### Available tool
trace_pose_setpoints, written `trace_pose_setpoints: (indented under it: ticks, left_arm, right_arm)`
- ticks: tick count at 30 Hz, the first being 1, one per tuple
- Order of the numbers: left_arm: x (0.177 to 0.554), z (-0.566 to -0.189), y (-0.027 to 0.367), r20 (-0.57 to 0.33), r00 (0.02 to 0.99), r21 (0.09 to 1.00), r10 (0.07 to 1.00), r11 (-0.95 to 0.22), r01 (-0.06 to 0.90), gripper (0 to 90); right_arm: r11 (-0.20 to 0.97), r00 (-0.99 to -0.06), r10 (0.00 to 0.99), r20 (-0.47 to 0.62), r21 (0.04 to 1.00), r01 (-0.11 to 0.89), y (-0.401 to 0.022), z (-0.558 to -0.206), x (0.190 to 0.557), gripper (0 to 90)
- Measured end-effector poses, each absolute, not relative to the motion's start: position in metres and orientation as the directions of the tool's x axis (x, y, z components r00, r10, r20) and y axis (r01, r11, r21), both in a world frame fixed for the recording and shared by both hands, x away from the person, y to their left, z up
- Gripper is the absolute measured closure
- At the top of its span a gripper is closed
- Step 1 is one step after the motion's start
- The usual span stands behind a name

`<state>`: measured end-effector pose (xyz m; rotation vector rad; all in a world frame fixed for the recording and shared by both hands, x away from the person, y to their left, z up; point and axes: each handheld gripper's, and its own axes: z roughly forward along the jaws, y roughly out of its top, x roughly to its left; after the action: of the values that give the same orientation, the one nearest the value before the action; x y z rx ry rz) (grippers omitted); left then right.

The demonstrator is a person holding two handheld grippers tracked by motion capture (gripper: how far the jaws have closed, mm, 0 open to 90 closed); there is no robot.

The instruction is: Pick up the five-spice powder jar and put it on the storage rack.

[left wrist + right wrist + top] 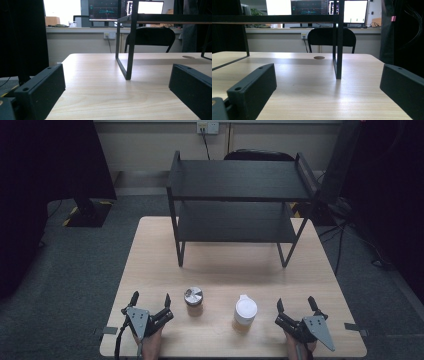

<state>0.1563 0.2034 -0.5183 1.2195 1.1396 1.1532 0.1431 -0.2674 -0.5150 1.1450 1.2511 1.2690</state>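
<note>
A small jar with a silver lid (193, 300) and a cup with a white lid (245, 314) stand near the front of the wooden table (150, 255). My left gripper (150, 300) rests at the front left, just left of the jar, open and empty. My right gripper (295, 304) rests at the front right, just right of the cup, open and empty. In the left gripper view my gripper (117, 92) has only bare tabletop between its wide jaws. The right gripper view shows the same for my gripper (328, 91).
A black two-tier shelf rack (235, 195) stands at the back of the table; its legs (128, 62) (338, 62) rise ahead of each gripper. A black chair (257, 155), a desk with monitors (105, 10) and dark curtains lie beyond.
</note>
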Motion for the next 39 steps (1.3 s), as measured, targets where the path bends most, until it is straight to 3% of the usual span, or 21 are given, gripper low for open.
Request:
trace_pose_setpoints:
  ticks: [22,39]
  left_arm:
    - [0.156,-0.518,0.202,-0.009,0.071,1.000,0.997,0.010,-0.020,0.0]
    - [0.149,-0.491,0.192,-0.036,0.194,0.998,0.980,0.047,-0.052,0.0]
  right_arm:
    - [0.010,-0.059,0.998,-0.012,1.000,-0.026,-0.264,-0.515,0.143,0.0]
    - [0.010,-0.060,0.998,-0.012,1.000,-0.026,-0.264,-0.515,0.143,0.0]
